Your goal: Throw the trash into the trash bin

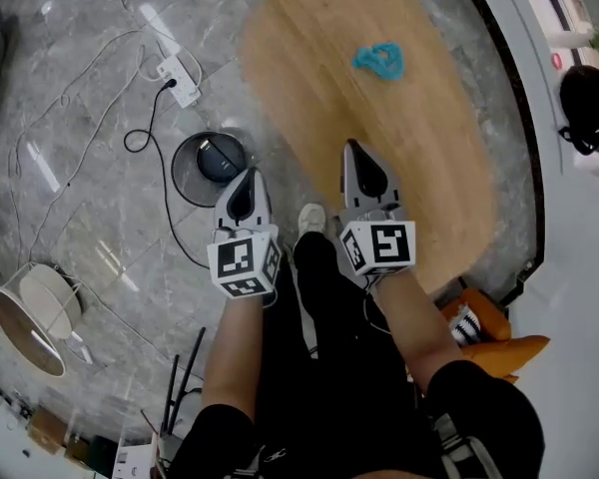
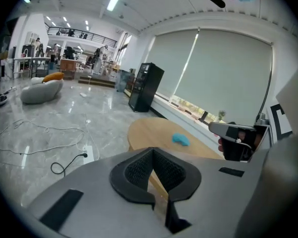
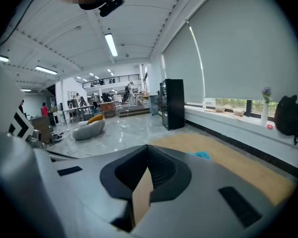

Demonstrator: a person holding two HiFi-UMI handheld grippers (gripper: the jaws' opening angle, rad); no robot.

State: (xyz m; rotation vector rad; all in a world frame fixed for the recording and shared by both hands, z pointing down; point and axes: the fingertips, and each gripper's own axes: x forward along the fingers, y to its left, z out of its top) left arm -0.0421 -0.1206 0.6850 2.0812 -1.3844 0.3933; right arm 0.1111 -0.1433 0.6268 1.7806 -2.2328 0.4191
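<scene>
A crumpled blue piece of trash (image 1: 379,61) lies on the oval wooden table (image 1: 429,158); it also shows in the left gripper view (image 2: 181,139) and, partly hidden behind the jaws, in the right gripper view (image 3: 204,155). The dark round trash bin (image 1: 208,166) stands on the floor left of the table. My left gripper (image 1: 248,174) hovers beside the bin's right rim, jaws together and empty. My right gripper (image 1: 350,147) is over the table's near part, short of the trash, shut and empty. It also juts in at the right of the left gripper view (image 2: 233,132).
A power strip (image 1: 181,79) and loose cables lie on the marble floor beyond the bin. A round white object (image 1: 28,317) sits at the left, an orange object (image 1: 499,342) at the right. A black backpack (image 1: 588,108) rests on the window ledge. My legs and a shoe (image 1: 310,218) show between the grippers.
</scene>
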